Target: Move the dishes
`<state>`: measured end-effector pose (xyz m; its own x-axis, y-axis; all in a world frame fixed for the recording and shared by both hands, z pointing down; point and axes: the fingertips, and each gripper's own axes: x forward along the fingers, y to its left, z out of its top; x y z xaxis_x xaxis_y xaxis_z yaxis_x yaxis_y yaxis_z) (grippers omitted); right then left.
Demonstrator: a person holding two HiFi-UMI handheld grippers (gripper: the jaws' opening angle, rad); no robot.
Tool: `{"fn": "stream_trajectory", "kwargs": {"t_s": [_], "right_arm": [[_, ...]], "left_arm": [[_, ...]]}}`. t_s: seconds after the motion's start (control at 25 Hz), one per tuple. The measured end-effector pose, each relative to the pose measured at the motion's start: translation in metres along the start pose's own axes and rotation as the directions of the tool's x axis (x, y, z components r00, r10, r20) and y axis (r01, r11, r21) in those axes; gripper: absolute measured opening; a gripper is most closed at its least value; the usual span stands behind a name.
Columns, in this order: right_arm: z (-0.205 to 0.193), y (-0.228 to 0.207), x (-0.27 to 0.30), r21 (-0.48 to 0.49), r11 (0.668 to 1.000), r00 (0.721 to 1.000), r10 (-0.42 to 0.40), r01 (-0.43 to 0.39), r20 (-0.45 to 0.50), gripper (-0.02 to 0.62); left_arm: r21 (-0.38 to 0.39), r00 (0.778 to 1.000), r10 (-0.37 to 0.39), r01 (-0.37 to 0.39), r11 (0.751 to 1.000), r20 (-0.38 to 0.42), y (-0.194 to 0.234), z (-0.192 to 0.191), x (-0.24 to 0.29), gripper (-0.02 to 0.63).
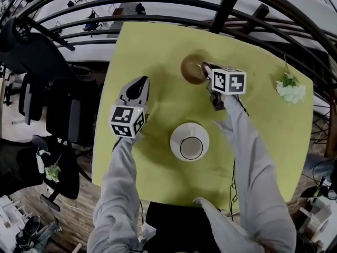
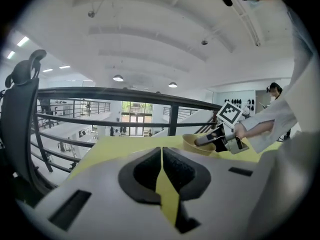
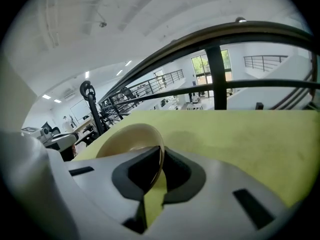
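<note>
A tan bowl [image 1: 192, 69] sits at the far middle of the yellow-green table [image 1: 158, 46]. My right gripper [image 1: 206, 70] is shut on its right rim; in the right gripper view the thin rim of the bowl [image 3: 127, 136] runs between the dark pads of my right gripper [image 3: 160, 159]. The left gripper view shows the same bowl [image 2: 192, 143] with the right gripper [image 2: 202, 141] clamped on it. A white plate [image 1: 176, 133] carrying a white cup [image 1: 191, 147] stands at the table's centre. My left gripper [image 1: 138, 86] hovers left of the plate, shut and empty [image 2: 161, 156].
A small bunch of white flowers [image 1: 289, 91] lies at the table's right edge. A dark metal railing [image 1: 226, 4] runs behind the far edge. Black office chairs [image 1: 68, 115] stand to the left of the table.
</note>
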<state>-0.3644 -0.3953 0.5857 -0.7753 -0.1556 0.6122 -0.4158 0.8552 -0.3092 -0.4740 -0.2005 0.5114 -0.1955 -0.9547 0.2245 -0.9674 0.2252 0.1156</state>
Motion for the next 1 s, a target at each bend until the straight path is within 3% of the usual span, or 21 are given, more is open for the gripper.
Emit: {"fn": "stream_trajectory", "kwargs": {"t_s": [0.16, 0.48, 0.64, 1.0], "right_arm": [[0.004, 0.007, -0.018, -0.027, 0.999, 1.0, -0.017, 0.017, 0.0, 0.025], [0.002, 0.024, -0.088, 0.012, 1.0, 0.999, -0.02, 0.02, 0.033, 0.025], [-0.008, 0.035, -0.13, 0.06, 0.998, 0.998, -0.021, 0.018, 0.054, 0.025], [-0.061, 0.051, -0.211, 0.051, 0.995, 0.991, -0.092, 0.087, 0.095, 0.025]], "left_arm": [[0.032, 1.0, -0.012, 0.012, 0.999, 0.0, -0.007, 0.009, -0.011, 0.025], [0.043, 0.998, -0.055, 0.053, 0.998, 0.036, -0.041, 0.037, -0.054, 0.025], [0.021, 0.996, -0.069, 0.068, 0.997, 0.054, -0.054, 0.045, -0.084, 0.025], [-0.01, 0.994, -0.095, 0.096, 0.995, 0.053, -0.092, 0.028, -0.138, 0.025]]}}
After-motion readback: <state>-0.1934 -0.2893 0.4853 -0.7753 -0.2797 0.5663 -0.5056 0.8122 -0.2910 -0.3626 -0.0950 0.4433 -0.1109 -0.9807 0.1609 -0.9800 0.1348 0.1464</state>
